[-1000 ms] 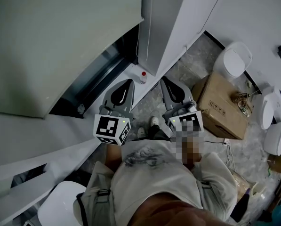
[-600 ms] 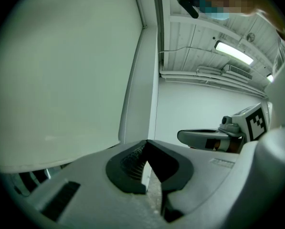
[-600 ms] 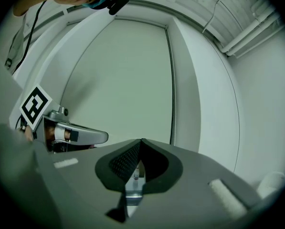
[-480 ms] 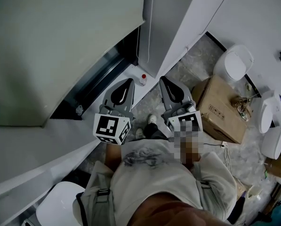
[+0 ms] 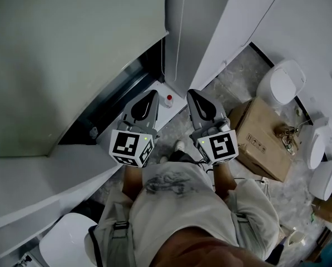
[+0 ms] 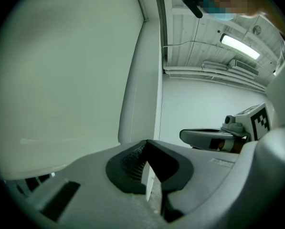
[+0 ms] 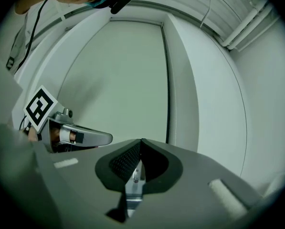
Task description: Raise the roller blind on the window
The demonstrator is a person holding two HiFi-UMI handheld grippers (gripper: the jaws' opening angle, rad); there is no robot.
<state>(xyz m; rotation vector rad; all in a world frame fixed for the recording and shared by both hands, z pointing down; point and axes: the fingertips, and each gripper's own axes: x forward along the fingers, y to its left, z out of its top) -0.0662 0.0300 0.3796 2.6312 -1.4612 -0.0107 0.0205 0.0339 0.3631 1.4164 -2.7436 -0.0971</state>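
The left tool (image 5: 153,95), grey with a black-and-white marker cube, has its jaws pressed together at the tips, with nothing between them. The right tool (image 5: 191,93) is closed and empty too. Both sit at mid-frame in the head view, touching nothing. The pale grey-green fabric roller blind (image 5: 71,54) fills the upper left, its top cut off. A thin dark line (image 7: 168,104) beside the blind is too fine to identify.

Ahead on the left: roller blind (image 5: 71,54), hanging down to just above the sill (image 5: 60,163). On the sill's far corner, just right of the left tongs' (image 5: 150,95) tips: a small bottle (image 5: 168,100). Right tongs (image 5: 192,93) side by side with the left, apart. On the floor (image 5: 232,74) to the right: a cardboard box (image 5: 263,138), white fixtures (image 5: 282,82) behind and beside it.
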